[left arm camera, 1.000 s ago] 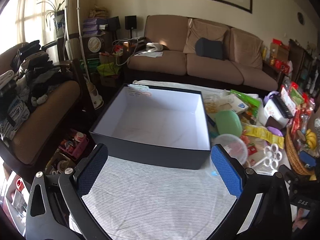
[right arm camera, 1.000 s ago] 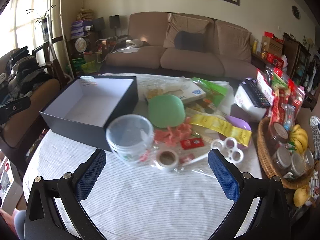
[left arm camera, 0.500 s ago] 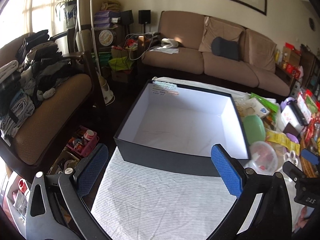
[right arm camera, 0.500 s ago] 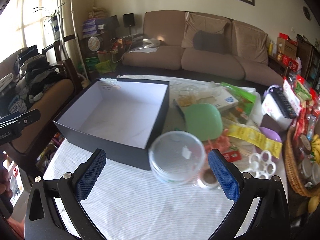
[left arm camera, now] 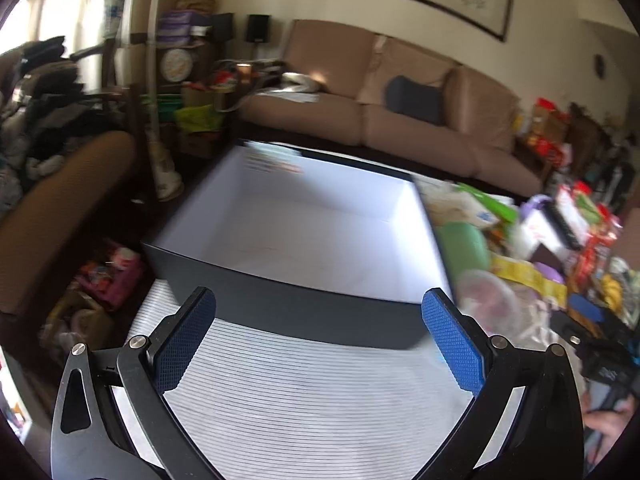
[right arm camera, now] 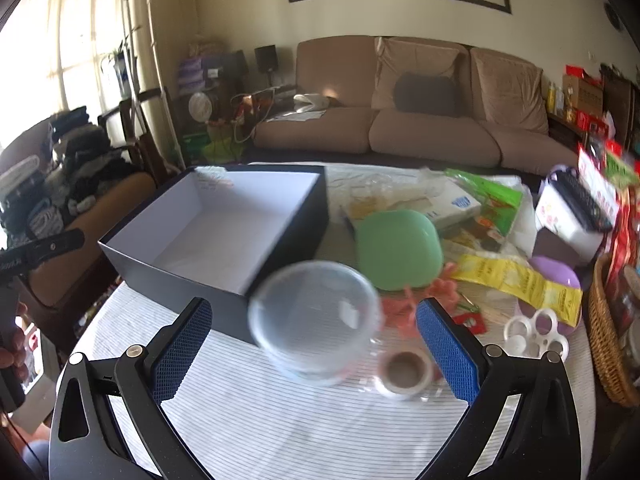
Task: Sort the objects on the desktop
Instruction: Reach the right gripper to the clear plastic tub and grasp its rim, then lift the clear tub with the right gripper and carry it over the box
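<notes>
Since half a second ago, both views have swung slightly: the left camera now sits closer to the box and is blurred by motion, and in the right view the clear plastic tub [right arm camera: 316,322] has come to lie between the fingers rather than at centre. At nine o'clock in the right view, the dark open box [right arm camera: 224,236] with its white inside stands on the striped worktop [right arm camera: 280,420]; in the left view the same box [left arm camera: 304,248] fills twelve o'clock, just beyond the left hand-held gripper [left arm camera: 320,344], whose blue pads are spread wide and grasp nothing. Moving right, the right hand-held gripper [right arm camera: 314,350] is likewise released, its fingers wide on either side of the blurred tub without touching it. Just behind the tub, at one o'clock, lies a green lid [right arm camera: 400,250]. A tape roll [right arm camera: 404,372] sits near the right finger, at three o'clock. Farther right are a yellow packet [right arm camera: 520,282] and a white ring holder [right arm camera: 536,334].
</notes>
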Demonstrator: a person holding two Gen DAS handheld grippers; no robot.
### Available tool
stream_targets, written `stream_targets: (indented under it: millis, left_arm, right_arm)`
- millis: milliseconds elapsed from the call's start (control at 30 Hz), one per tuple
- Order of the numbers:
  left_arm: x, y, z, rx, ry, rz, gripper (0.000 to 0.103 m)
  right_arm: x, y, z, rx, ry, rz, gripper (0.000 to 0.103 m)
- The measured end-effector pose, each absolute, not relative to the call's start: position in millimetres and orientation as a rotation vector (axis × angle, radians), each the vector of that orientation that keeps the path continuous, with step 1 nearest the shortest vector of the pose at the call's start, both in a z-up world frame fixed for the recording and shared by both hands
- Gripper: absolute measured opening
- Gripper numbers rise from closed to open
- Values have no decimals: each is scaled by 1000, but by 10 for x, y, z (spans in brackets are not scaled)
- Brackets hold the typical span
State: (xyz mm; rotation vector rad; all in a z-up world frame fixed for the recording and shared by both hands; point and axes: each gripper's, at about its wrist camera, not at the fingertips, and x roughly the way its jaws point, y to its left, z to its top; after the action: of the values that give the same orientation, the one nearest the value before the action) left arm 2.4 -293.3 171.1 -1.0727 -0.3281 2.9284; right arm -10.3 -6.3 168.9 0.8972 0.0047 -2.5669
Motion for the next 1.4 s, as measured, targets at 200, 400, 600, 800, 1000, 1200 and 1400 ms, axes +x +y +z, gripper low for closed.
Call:
stream_targets:
  millis: [200, 400, 600, 800, 1000, 1200, 1400]
  left_arm:
    - [-51, -2216, 1394, -1069, -234, 2756, 103]
    - [-120, -2035, 1235, -1124, -191, 2643, 103]
    - [-152, -2474, 1210, -1117, -409, 2655, 103]
    - [-202, -2596, 1141, -1118, -535, 2585, 103]
    - [-253, -2506, 1121, -1126, -541, 2542, 103]
    - [-270, -2468, 1111, -1130, -540, 2531, 103]
    - [-259, -2472, 1126, -1112, -546, 2530, 103]
  right_arm:
    - [-161, 81, 1417, 922, 25, -2484, 103]
    - [-218, -131, 1160, 934, 208, -2398, 103]
    - [-338, -318, 887, 944, 314, -2350, 103]
    - [-517, -430, 765, 918, 307, -2350, 103]
    - [-668, -530, 683, 915, 294, -2317, 103]
    - [-706, -470, 672, 883, 239, -2307, 99]
    - [-694, -279, 794, 857, 140, -2358, 99]
